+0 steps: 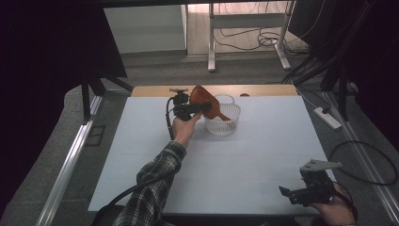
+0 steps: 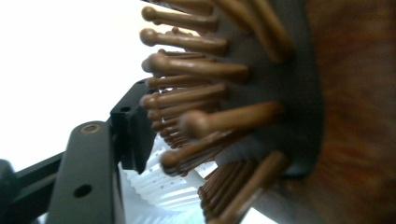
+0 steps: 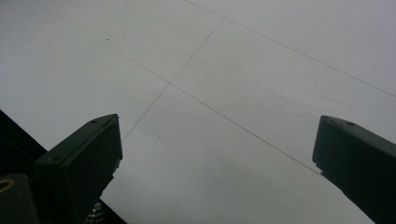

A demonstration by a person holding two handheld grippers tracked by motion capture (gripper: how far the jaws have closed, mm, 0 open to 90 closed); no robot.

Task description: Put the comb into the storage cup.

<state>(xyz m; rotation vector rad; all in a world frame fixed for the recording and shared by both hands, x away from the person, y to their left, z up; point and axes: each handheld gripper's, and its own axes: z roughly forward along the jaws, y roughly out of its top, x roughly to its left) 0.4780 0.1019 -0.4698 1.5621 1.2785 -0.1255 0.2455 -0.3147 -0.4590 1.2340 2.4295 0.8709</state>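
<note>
A brown wooden hairbrush point(image 1: 205, 100) leans tilted with its handle down in a small white slatted basket point(image 1: 225, 125) at the far middle of the white table point(image 1: 244, 160). My left gripper point(image 1: 200, 108) reaches in from the left at the brush head. In the left gripper view the brush's pins point(image 2: 201, 121) fill the space between the jaws. Their tips end right beside the left jaw, with no clear press on it, and the other jaw is hidden behind the brush. The basket point(image 2: 163, 191) shows below. My right gripper point(image 1: 294, 193) rests open and holds nothing at the near right edge; in its own view the right gripper point(image 3: 217, 149) frames bare table.
A wooden strip point(image 1: 155, 90) runs along the table's far edge. Beyond it are desk legs and cables point(image 1: 263, 40) on the floor. A power strip point(image 1: 327, 117) lies on the floor to the right. A metal rail point(image 1: 70, 160) runs along the left.
</note>
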